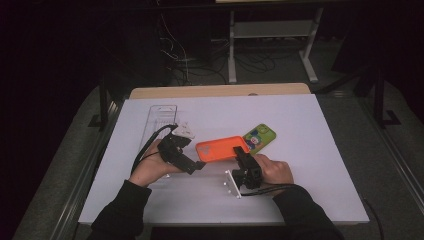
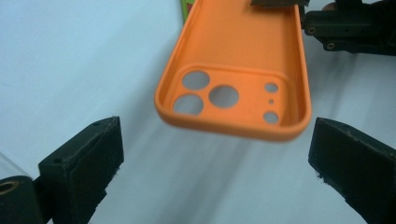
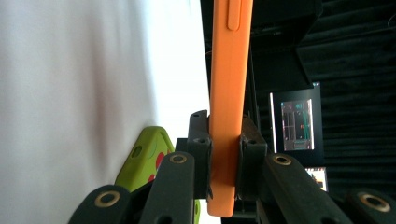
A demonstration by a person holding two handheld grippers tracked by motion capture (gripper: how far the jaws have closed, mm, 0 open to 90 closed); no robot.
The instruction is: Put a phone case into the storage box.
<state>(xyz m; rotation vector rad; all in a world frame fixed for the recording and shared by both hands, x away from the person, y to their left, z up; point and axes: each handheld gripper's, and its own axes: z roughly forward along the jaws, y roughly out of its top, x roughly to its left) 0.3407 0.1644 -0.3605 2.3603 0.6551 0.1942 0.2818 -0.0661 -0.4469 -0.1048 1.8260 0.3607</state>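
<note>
The orange phone case [image 1: 221, 148] hangs above the white bench [image 1: 310, 165], clamped at one short end by the right gripper [image 1: 240, 154], whose fingers press on both faces of the case's edge in the right gripper view. The left gripper [image 1: 196, 166] sits at the case's other end with its fingers spread wide, one to each side of the camera-cutout end and not touching it; the left gripper view shows clear bench between each pad and the case.

Just beyond the orange case lies a green phone case [image 1: 260, 137] with a cartoon print, flat on the bench and partly covered by the orange one from above. A clear plastic tray [image 1: 161, 120] lies at the far left of the bench, behind the left hand [image 1: 150, 170]. A small white plate [image 1: 231, 184] stands near the right hand [image 1: 272, 170].

The left gripper view shows the inside of the orange case [image 2: 236, 65] with its round lens holes, and the right gripper [image 2: 355, 32] cut off at the top edge. The right gripper view shows the case [image 3: 229, 93] edge-on with a side button, a sliver of the green case [image 3: 142, 161], and a lit screen [image 3: 296, 123] in the dark background, too blurred to read. The floor beyond the bench is dark, with cables hard to make out
</note>
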